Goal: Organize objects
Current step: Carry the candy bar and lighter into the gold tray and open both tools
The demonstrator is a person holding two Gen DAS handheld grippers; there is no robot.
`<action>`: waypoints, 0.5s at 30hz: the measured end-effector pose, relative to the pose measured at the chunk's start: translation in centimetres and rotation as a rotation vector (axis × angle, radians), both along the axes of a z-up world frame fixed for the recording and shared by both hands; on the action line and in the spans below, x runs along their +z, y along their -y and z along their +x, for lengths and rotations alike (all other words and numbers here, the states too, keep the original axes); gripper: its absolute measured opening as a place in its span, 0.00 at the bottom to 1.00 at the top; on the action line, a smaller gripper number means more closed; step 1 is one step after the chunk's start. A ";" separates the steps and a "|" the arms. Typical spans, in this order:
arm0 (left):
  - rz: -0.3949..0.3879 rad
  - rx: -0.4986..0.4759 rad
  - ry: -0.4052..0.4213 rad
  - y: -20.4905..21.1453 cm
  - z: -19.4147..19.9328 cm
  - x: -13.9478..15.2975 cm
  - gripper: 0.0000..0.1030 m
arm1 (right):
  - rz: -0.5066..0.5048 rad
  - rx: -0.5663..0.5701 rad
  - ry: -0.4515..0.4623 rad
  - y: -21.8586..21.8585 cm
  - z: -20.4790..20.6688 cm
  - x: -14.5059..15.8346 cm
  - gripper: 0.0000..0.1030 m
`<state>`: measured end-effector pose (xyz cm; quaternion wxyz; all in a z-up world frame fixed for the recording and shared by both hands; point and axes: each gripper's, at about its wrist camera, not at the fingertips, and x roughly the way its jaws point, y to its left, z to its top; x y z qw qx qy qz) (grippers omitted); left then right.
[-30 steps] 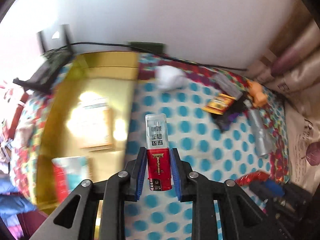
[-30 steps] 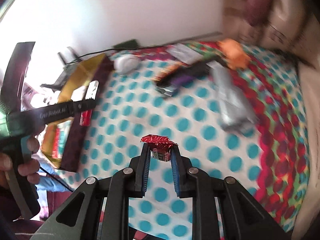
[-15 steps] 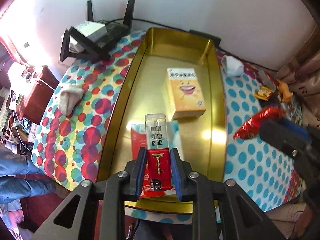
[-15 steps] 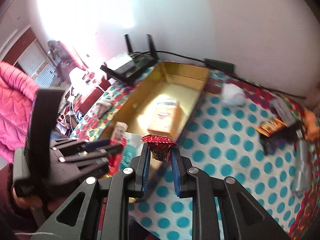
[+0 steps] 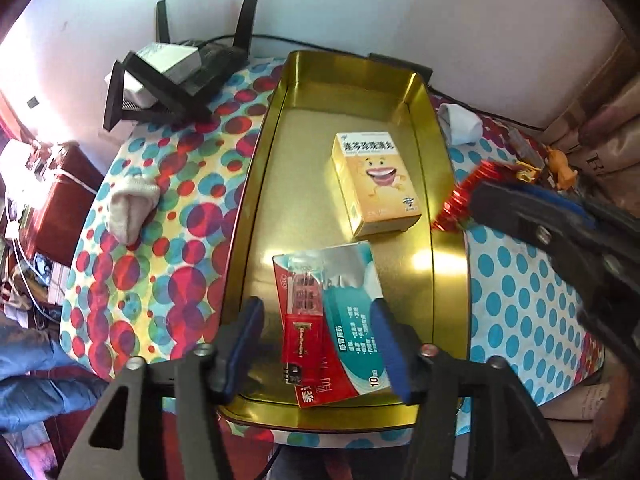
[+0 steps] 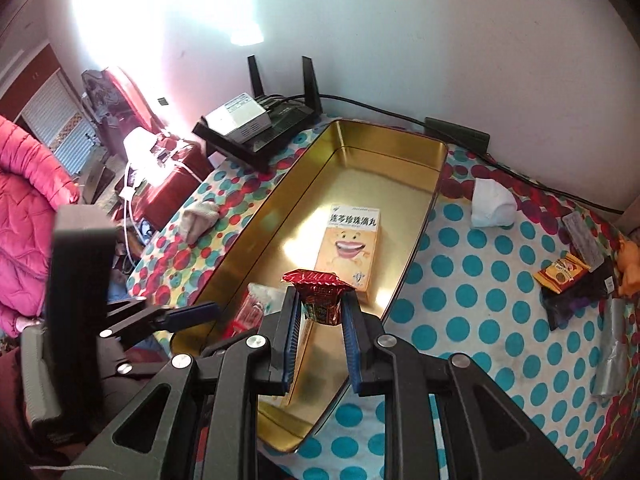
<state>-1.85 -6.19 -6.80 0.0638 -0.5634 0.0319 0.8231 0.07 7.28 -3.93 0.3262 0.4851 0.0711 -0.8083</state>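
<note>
A gold metal tray (image 5: 248, 216) holds a yellow carton (image 5: 374, 182) and a red-and-teal box (image 5: 352, 328). A red razor pack with a clear top (image 5: 302, 336) lies flat on that box. My left gripper (image 5: 316, 308) hangs over it; its jaws are opening, and the pads stand clear of the pack on both sides. My right gripper (image 6: 320, 300) is shut on a red foil packet (image 6: 318, 280) above the tray's near end (image 6: 256, 236). The packet (image 5: 464, 196) also shows in the left wrist view, at the tray's right rim.
A black router (image 5: 180, 80) stands behind the tray's left side, a rolled sock (image 5: 130, 208) lies left of it, a white wad (image 6: 492, 204) right of it. Snack packets (image 6: 562, 272), a silver pouch (image 6: 612, 344) and an orange toy (image 6: 630, 260) lie at far right.
My left gripper carried the razor pack from over the dotted cloth to the tray, then its jaws parted and the pack dropped onto the box. My right gripper brought the foil packet over the tray.
</note>
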 end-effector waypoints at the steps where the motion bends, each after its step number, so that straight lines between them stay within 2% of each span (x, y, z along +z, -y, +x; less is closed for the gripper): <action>1: 0.001 -0.004 -0.002 0.1 0.0 0.1 0.56 | 0.003 -0.005 -0.003 0.1 -0.3 0.0 0.19; 9: -0.002 -0.003 -0.041 1.6 0.9 1.0 0.62 | 0.035 0.016 -0.028 2.8 -3.1 -0.6 0.19; 10: 0.000 -0.003 -0.045 1.8 1.1 1.1 0.65 | 0.042 0.025 -0.030 3.3 -3.5 -0.8 0.19; 15: 0.002 0.014 -0.054 3.0 1.6 1.4 0.68 | 0.069 0.041 0.009 5.7 -5.8 -2.8 0.20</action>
